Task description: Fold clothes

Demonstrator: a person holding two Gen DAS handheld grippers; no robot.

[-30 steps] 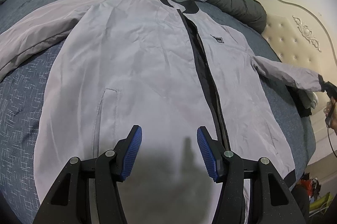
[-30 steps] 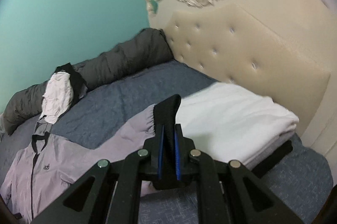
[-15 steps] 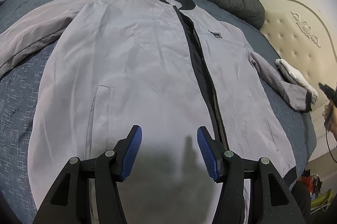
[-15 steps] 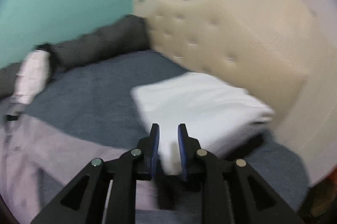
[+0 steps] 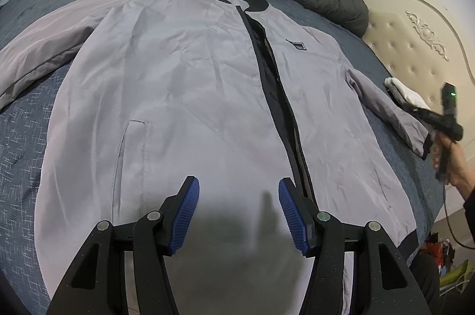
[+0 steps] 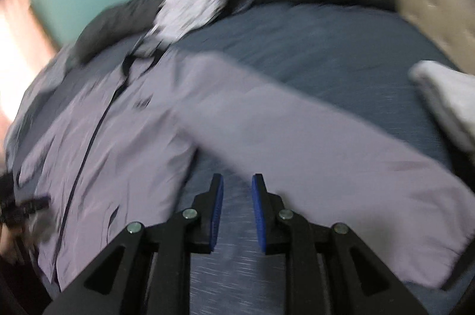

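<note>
Grey jacket (image 5: 184, 95) lies spread flat, front up, on the blue bed (image 5: 23, 131). Left tool (image 5: 236, 215) hovers wide open above its hem; right tool (image 6: 236, 212) gapes empty beside the sleeve (image 6: 311, 137).

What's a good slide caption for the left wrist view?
Open left gripper hovering over a gray jacket spread flat on the bed.
</note>
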